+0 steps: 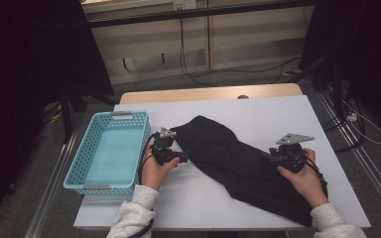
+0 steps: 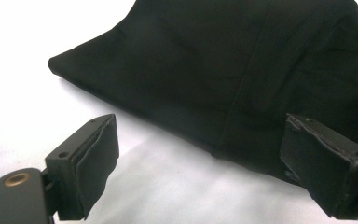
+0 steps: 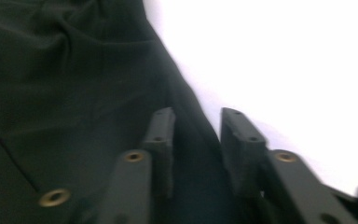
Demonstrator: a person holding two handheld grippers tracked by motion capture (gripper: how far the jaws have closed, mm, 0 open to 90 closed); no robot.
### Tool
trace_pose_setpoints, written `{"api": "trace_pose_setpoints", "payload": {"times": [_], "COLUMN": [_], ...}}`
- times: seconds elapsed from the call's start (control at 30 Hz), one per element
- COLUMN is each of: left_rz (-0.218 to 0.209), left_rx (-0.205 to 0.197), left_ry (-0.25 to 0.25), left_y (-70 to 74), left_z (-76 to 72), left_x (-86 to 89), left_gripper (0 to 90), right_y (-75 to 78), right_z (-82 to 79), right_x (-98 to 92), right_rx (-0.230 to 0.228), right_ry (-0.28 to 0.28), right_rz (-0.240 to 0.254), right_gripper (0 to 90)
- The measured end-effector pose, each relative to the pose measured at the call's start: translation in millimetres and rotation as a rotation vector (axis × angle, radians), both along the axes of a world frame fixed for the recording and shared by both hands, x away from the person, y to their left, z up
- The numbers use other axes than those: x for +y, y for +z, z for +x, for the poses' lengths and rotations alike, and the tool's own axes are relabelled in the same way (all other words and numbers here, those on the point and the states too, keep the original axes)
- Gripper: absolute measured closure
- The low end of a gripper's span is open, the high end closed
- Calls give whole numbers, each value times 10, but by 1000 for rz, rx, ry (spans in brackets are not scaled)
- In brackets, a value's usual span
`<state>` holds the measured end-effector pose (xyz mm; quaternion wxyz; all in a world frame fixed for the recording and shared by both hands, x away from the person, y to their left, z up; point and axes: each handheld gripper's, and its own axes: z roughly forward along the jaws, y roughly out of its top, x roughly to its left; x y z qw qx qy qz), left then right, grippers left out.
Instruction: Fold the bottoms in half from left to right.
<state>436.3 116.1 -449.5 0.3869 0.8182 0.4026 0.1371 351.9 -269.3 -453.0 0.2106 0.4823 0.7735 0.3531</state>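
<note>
Black garment (image 1: 243, 158) lies spread on the white counter (image 1: 273, 116), its long axis running on a diagonal from the far left, near the blue basket (image 1: 110, 151), to the near right corner by the person's right sleeve. Its far-left end sits just beside the left hand-held gripper (image 1: 182, 155), which points rightward at the cloth's edge; in the left gripper view those jaws stand spread wide with bare counter between them and the garment (image 2: 223, 79) just ahead, one pad (image 2: 319, 161) near its hem. The right hand-held gripper (image 1: 270, 156) rests over the cloth's near-right half (so it is the nearer one to fabric), its jaws narrowed to a small gap above the garment's edge (image 3: 74, 93); whether cloth is pinched I cannot tell from the blurred right gripper view.
</note>
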Motion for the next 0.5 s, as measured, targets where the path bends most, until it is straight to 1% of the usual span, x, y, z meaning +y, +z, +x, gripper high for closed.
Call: {"api": "trace_pose_setpoints", "payload": {"times": [0.03, 0.07, 0.1, 0.13, 0.2, 0.27, 0.33, 0.37, 0.47, 0.5], "left_rz": [1, 0, -2, 0, 1, 3, 3, 1, 1, -1], "left_rx": [0, 1, 1, 1, -3, -3, -2, -1, -1, -3], "left_ry": [-1, -2, -2, -3, -1, -3, -6, -5, -3, 0], "left_y": [0, 0, 0, 0, -4, -3, 3, 2, 3, 1], "left_z": [0, -1, -2, -3, -6, -7, -6, -6, -5, -4], "left_x": [1, 2, 1, 2, 2, 3, 7, 7, 17, 18], "left_gripper": [120, 119, 119, 119, 120, 119, 119, 119, 119, 119], "right_y": [-16, -33, -50, -67, -71, -69, -63, -54, -23, -14], "right_z": [11, 20, 28, 42, 63, 87, 107, 111, 120, 122], "right_x": [9, 19, 28, 35, 26, 10, -5, -22, -84, -100], "right_rx": [16, 22, 36, 43, 38, 34, 41, 28, -8, -22], "right_ry": [5, 7, 17, 20, 13, 8, 11, 4, -30, -40], "right_rz": [0, -18, -21, -26, -17, -18, -16, -12, 24, 23], "right_gripper": [728, 768, 802, 802, 887, 900, 900, 900, 900, 900]}}
